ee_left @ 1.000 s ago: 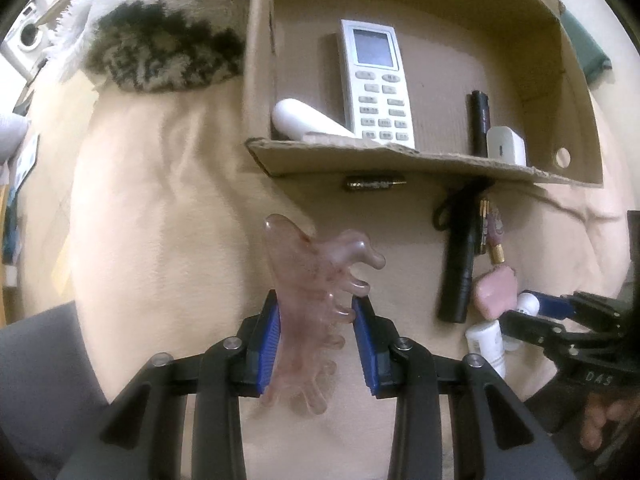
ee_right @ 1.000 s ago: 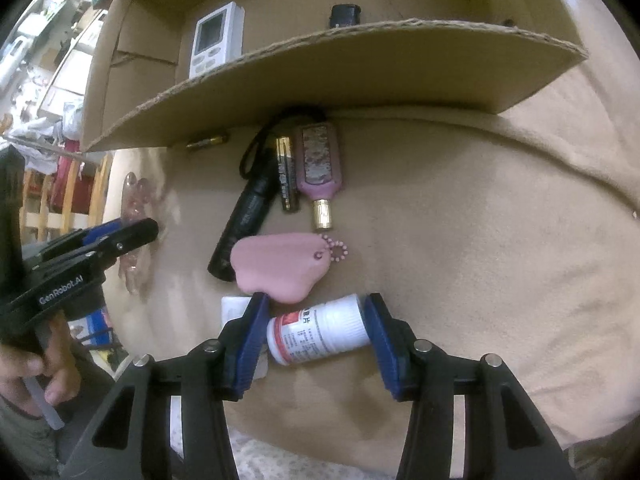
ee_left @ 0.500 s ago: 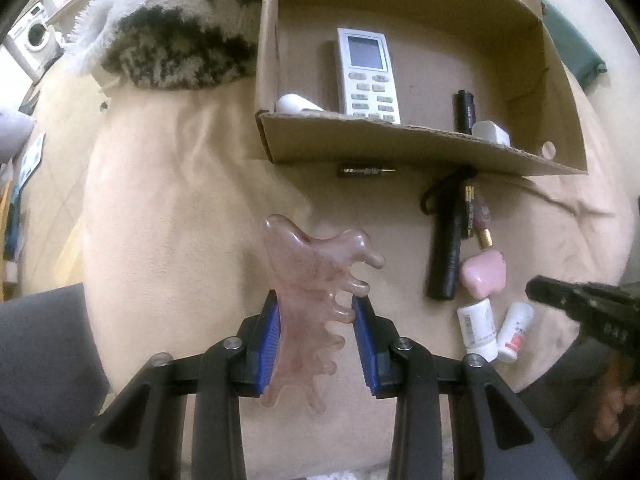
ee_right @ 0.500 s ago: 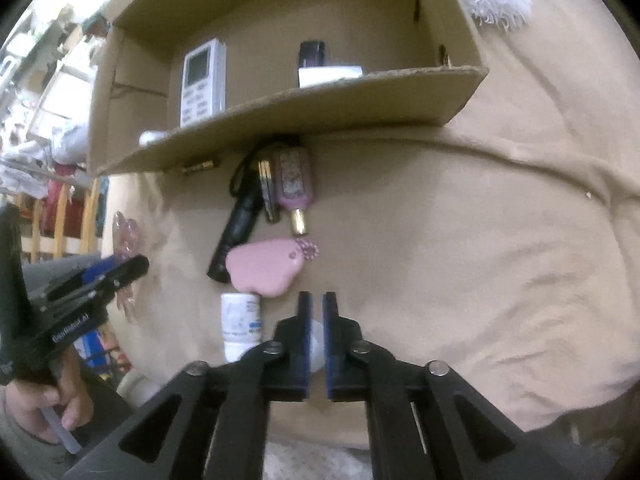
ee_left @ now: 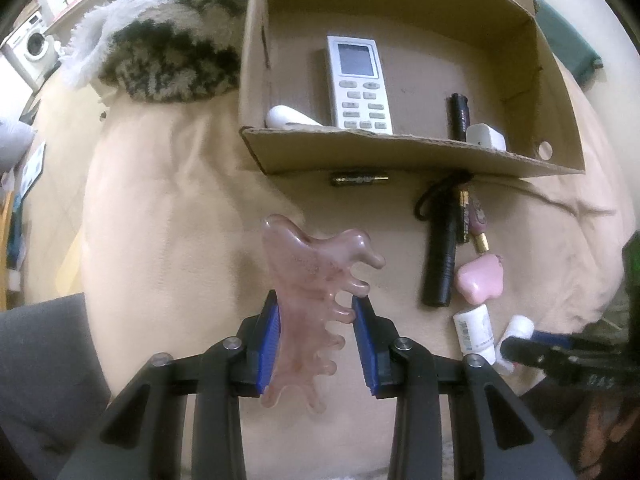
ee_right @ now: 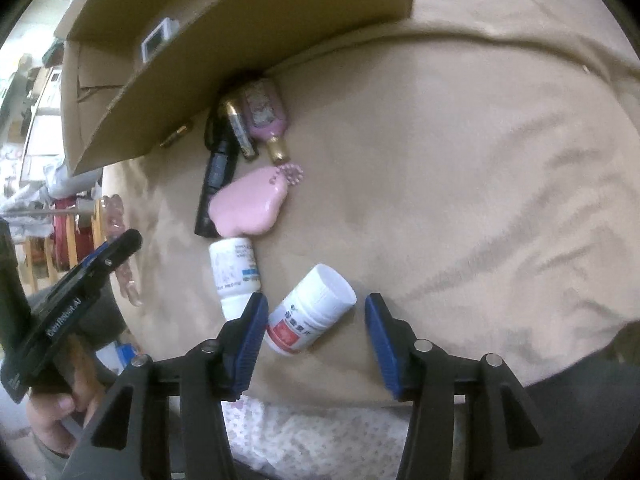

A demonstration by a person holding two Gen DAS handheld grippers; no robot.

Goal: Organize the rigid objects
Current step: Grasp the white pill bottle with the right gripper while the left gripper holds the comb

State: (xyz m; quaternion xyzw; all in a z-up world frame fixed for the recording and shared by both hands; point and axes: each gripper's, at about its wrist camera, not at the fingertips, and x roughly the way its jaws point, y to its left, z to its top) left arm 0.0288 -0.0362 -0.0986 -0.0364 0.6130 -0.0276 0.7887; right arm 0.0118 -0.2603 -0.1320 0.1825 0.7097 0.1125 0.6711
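My left gripper [ee_left: 316, 340] is shut on a translucent pink comb-shaped scraper [ee_left: 312, 280], held above the beige cover short of the cardboard box [ee_left: 400, 152]. The box holds a white remote [ee_left: 360, 84], a white tube [ee_left: 288, 118], a black stick [ee_left: 458, 116] and a white charger [ee_left: 486, 136]. My right gripper [ee_right: 314, 334] is open around a white pill bottle with a red label [ee_right: 312, 312] lying on the cover. A second white bottle [ee_right: 234, 272], a pink heart-shaped case [ee_right: 248, 208], a black flashlight [ee_right: 216, 184], a battery [ee_right: 240, 128] and a pink bottle [ee_right: 266, 116] lie ahead of it.
A loose battery [ee_left: 360, 179] lies under the box's front flap. A furry green-and-white blanket [ee_left: 160, 52] sits left of the box. The beige cover [ee_right: 460, 160] stretches to the right. The left gripper shows in the right wrist view [ee_right: 80, 292].
My right gripper was shut half a second ago, back from the bottles; now it is open around the red-label bottle, closer in. My left gripper still holds the scraper, slightly nearer the box.
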